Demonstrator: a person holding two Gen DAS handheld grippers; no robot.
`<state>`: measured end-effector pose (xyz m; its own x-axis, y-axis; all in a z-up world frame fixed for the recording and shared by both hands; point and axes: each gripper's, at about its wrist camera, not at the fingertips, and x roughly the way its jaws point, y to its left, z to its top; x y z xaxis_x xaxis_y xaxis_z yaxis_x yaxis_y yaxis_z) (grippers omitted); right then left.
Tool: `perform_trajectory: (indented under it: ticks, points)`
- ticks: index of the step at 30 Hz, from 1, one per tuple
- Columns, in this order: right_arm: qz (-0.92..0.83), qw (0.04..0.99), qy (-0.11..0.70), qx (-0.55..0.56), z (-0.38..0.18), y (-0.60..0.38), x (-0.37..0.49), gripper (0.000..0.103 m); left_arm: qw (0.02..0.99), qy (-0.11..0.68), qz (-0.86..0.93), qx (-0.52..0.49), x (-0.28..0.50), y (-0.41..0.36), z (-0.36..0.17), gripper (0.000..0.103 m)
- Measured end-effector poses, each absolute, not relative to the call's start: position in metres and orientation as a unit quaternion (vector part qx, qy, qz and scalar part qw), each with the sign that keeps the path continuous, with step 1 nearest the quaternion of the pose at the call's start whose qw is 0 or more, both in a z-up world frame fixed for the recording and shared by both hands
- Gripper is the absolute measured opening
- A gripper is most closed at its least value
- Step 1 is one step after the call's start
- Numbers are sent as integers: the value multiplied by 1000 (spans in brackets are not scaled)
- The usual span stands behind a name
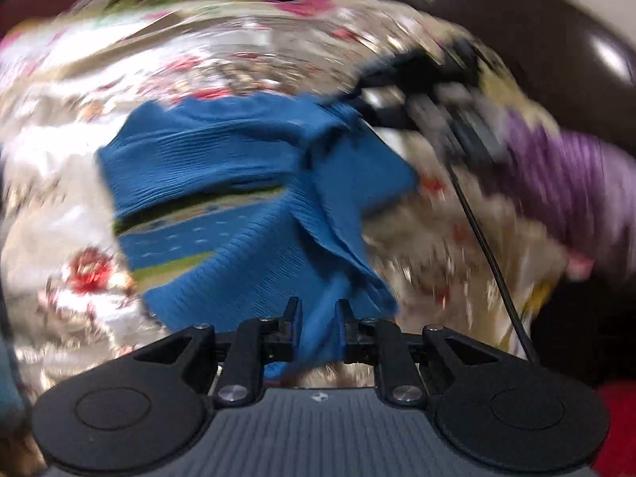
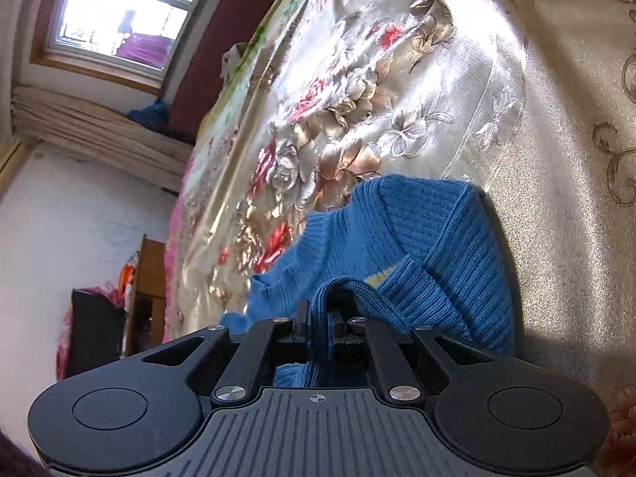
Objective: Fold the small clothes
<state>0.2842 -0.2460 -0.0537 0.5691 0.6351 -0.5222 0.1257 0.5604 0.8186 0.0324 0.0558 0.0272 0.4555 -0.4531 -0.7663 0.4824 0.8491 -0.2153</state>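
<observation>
A blue knitted sweater with a yellow-green patterned band lies partly folded on the flowered bedspread. My left gripper sits at its near edge, and blue cloth fills the narrow gap between its fingers; this view is blurred. In the right wrist view the sweater lies bunched, and my right gripper is shut on a ribbed fold of it. The right gripper also shows as a dark blur at the sweater's far right corner in the left wrist view, held by an arm in a purple sleeve.
The shiny floral bedspread spreads wide beyond the sweater. A window, a white wall and a wooden cabinet stand past the bed's far edge. A black cable runs down the right side.
</observation>
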Motion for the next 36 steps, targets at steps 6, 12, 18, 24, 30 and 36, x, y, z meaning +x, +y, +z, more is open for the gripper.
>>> perform_trajectory:
  ticks: [6,12,18,24,30,36]
  points:
    - [165,772,436,431,-54,-247,279,9,854,431,-290,32,19,36,22,32]
    - [166,773,438,428,-52,-249,276,11,862,407,-289,90,14,11,10,40]
    - [169,776,436,424,-50,-248,276,11,863,404,-278,119,11,-1,-1,44]
    - [170,775,436,425,-51,-247,276,11,878,415,-236,43,38,17,-5,15]
    - [191,801,400,402,-19,-249,272,9,905,373,-199,-42,69,61,34,14]
    - [189,816,361,410,3,-252,280,8,935,311,-151,-78,116,103,68,13]
